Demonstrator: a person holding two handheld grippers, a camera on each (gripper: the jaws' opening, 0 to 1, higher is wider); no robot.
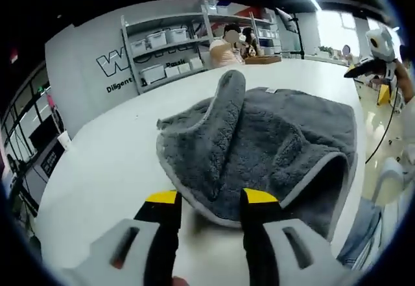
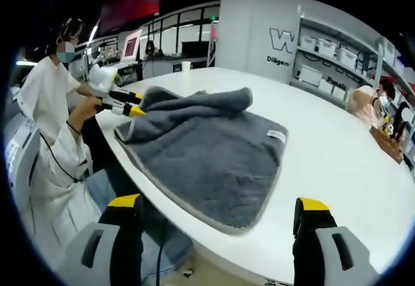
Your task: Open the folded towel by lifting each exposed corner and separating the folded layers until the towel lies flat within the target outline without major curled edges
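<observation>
the left gripper [image 1: 211,202], yellow-tipped jaws set narrowly apart, hovers at the near hem of the grey towel [image 1: 272,150]; whether the tips pinch the cloth or merely sit over it cannot be told from its own view. in the right gripper view the same tool [image 2: 130,104] shows at the towel's far corner, tips at or on a raised fold, held by a hand [image 2: 84,111] in a white sleeve.

the right gripper [image 2: 217,208] stands with jaws spread wide and holding nothing, back from the table's edge, the towel's rounded near corner just ahead between the tips.

the towel lies on the white table [image 2: 337,156], part opened: a thick ridge [image 1: 224,114] of doubled cloth runs away from the left gripper along one side, the rest spread flat. the left gripper is the nearer to that fold, so peeling it likely falls to that side.

bare tabletop lies beyond the ridge, room enough to lay it over; no target outline can be made out. shelves [image 1: 168,46] stand well behind.
</observation>
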